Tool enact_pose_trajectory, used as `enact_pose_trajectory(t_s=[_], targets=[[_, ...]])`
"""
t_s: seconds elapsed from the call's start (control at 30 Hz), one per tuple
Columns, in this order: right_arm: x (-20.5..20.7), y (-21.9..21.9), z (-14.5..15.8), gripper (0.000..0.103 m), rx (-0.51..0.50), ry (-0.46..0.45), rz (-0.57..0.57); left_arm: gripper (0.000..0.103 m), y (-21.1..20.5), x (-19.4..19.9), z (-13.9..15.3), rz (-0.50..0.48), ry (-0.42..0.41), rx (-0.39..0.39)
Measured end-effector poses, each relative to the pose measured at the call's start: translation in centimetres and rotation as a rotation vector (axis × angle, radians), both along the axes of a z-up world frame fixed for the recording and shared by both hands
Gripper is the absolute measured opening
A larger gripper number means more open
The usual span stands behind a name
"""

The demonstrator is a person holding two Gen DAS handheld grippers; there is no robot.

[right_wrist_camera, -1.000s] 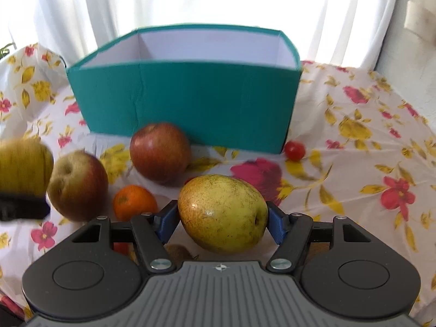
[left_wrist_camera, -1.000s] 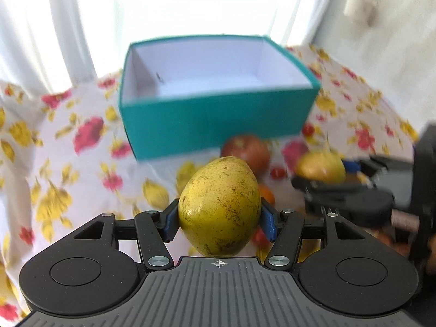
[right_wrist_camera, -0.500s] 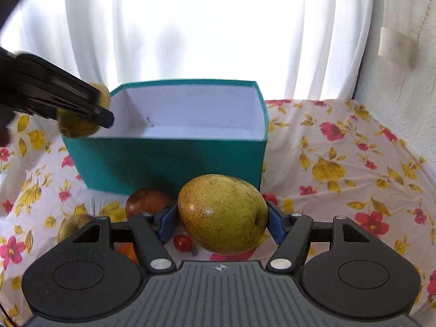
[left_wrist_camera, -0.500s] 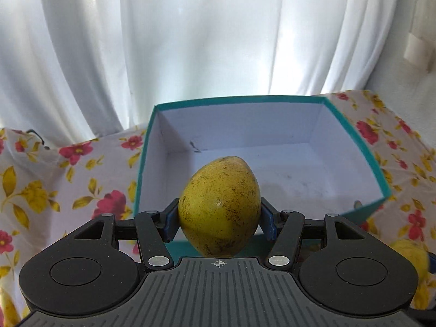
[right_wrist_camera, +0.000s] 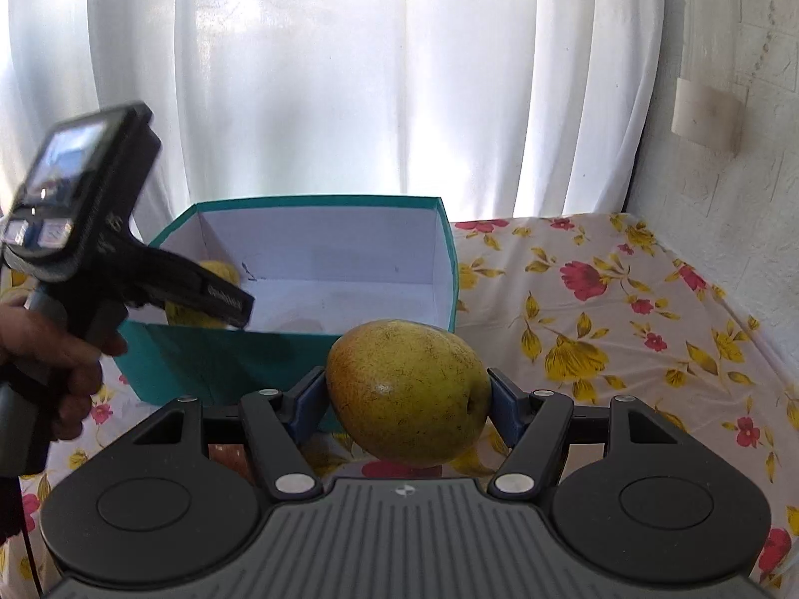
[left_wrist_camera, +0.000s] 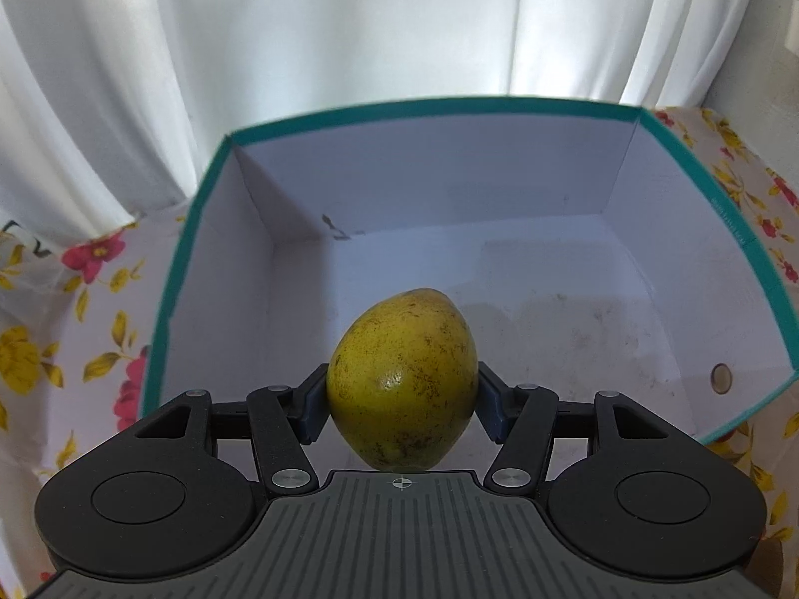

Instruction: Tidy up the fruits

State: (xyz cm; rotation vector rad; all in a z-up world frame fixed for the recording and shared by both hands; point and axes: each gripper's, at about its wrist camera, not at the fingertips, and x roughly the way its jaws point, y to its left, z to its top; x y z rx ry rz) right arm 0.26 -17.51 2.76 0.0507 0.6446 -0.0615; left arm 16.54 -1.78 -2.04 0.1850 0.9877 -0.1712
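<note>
My left gripper (left_wrist_camera: 402, 402) is shut on a yellow-green speckled pear (left_wrist_camera: 402, 379) and holds it inside the open top of the teal box (left_wrist_camera: 172, 269), above its white floor. My right gripper (right_wrist_camera: 407, 402) is shut on a second yellow-green pear (right_wrist_camera: 407, 392), held in the air in front of the box (right_wrist_camera: 452, 259). In the right wrist view the left gripper (right_wrist_camera: 199, 294) reaches over the box's left wall, its pear (right_wrist_camera: 217, 269) partly hidden behind it.
The box stands on a floral tablecloth (right_wrist_camera: 599, 309) in front of white curtains (right_wrist_camera: 349, 75). A wall (right_wrist_camera: 739, 149) bounds the table on the right. A reddish fruit (right_wrist_camera: 227, 454) shows under my right gripper.
My left gripper has carried its pear from in front of the box up and forward into the box opening. My right gripper has lifted its pear higher off the table.
</note>
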Motion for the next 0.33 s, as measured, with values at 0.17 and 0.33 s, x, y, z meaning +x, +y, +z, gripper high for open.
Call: enact_pose_trajectory(t_s=[0.17, 0.33], targets=[[0.8, 0.3, 0.5, 0.067, 0.002, -0.016, 0.003, 0.063, 0.6, 1.1, -1.3, 0.028, 0.049, 0.001], [1.5, 0.6, 0.5, 0.067, 0.001, -0.013, 0.014, 0.063, 0.9, 1.6, -1.5, 0.049, 0.081, -0.019]])
